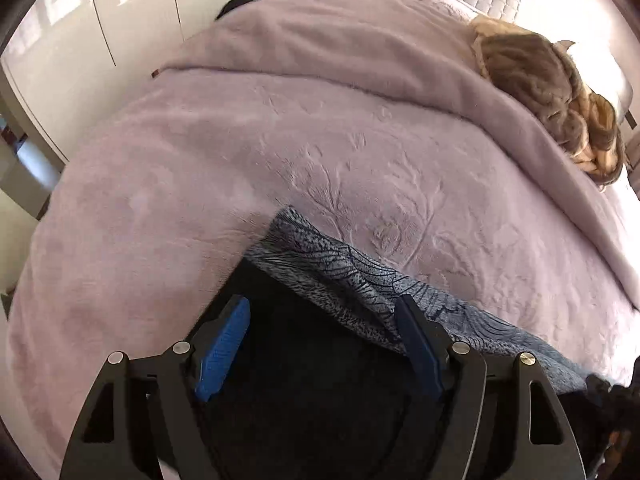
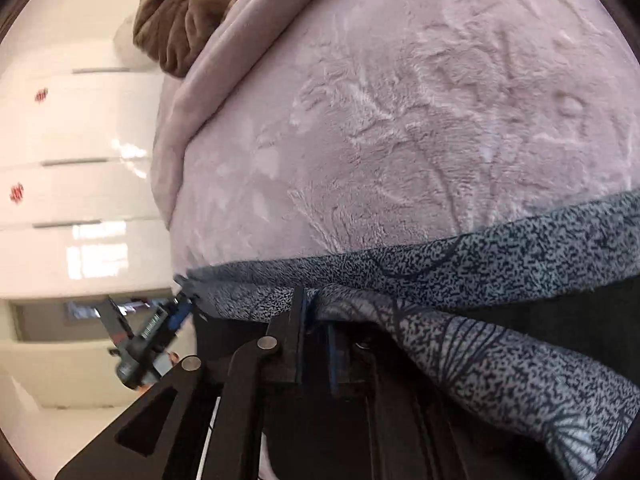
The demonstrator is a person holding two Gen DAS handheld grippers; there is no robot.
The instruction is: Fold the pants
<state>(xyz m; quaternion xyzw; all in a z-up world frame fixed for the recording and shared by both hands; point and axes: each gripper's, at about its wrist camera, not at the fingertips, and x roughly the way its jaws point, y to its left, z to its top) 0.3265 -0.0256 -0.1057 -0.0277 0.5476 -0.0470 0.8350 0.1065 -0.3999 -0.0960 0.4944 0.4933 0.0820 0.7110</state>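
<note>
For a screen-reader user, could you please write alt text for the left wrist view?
The left gripper, jaws apart with nothing pinched, hangs over grey patterned pants lying on a mauve embossed blanket. A brown and tan throw sits at the far right.

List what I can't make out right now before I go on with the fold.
- Right wrist view: whether the right gripper pinches the pants; cloth drapes over its fingertips.
- Left wrist view: what the black patch inside the open left gripper is; too dark.
- Left wrist view: the pants' right end, cut off by the frame edge.
</note>
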